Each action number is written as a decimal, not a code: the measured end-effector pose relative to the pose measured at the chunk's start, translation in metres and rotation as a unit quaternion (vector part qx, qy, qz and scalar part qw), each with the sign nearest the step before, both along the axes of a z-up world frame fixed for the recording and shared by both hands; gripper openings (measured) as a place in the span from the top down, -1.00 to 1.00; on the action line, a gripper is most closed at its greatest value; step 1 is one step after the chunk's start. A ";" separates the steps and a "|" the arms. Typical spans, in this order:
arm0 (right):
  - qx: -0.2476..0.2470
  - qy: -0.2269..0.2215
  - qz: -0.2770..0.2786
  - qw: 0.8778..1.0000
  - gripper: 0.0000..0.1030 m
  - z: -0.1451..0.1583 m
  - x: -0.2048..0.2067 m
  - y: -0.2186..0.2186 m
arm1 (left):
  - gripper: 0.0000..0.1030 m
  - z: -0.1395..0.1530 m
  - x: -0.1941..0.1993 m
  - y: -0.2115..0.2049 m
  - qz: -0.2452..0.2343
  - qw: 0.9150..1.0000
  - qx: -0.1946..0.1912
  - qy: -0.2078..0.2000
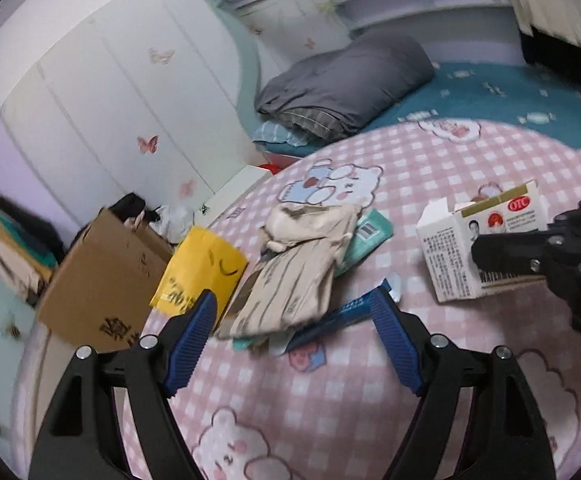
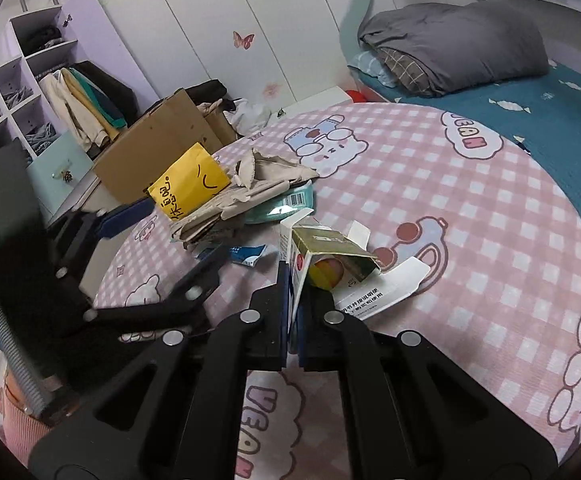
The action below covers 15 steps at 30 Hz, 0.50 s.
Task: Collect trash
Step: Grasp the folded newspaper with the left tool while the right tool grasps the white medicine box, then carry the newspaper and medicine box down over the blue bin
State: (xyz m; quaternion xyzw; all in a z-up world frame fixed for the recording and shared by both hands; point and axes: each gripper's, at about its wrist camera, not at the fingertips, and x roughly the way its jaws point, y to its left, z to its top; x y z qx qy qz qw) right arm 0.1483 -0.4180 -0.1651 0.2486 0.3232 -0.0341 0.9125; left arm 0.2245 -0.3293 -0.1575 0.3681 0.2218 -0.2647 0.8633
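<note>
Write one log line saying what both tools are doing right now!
left tool: open, above crumpled paper pile | right tool: shut on white medicine box | trash on pink checked blanket

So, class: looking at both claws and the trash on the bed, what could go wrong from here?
1. The right claw pinches only a wall of the opened medicine box; it may tear or slip.
2. The left claw is open over a loose paper pile; closing could scatter pieces.
</note>
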 end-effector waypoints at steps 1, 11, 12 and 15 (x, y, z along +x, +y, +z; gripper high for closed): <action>0.001 0.000 0.001 1.000 0.94 0.000 0.000 0.000 | -0.27 -0.001 0.001 -0.003 0.000 1.000 0.004 -0.003; 0.006 -0.028 0.013 1.000 0.94 0.020 -0.008 0.011 | 0.94 0.046 0.023 0.051 0.051 0.982 -0.168 0.067; 0.006 -0.031 0.016 0.999 0.94 0.023 -0.009 0.014 | 0.95 0.049 0.023 0.059 0.055 0.978 -0.185 0.076; 0.008 -0.042 0.031 0.999 0.94 0.034 -0.007 0.026 | 0.96 0.061 0.026 0.093 0.075 0.961 -0.243 0.107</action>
